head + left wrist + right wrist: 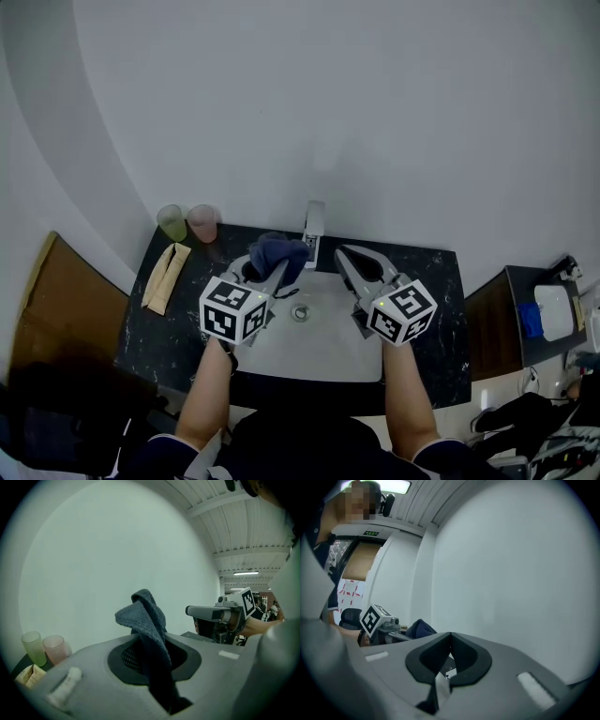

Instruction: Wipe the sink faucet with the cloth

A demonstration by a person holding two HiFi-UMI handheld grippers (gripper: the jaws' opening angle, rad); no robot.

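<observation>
One cloth (278,253), in left tongs (270,275), hangs beside faucet's (314,225) left edge.

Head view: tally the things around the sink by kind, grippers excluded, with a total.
2 translucent plastic cups: green cup, pink cup
1 dark blue cloth
1 tan folded bundle
1 grey sink faucet
Total: 5
</observation>
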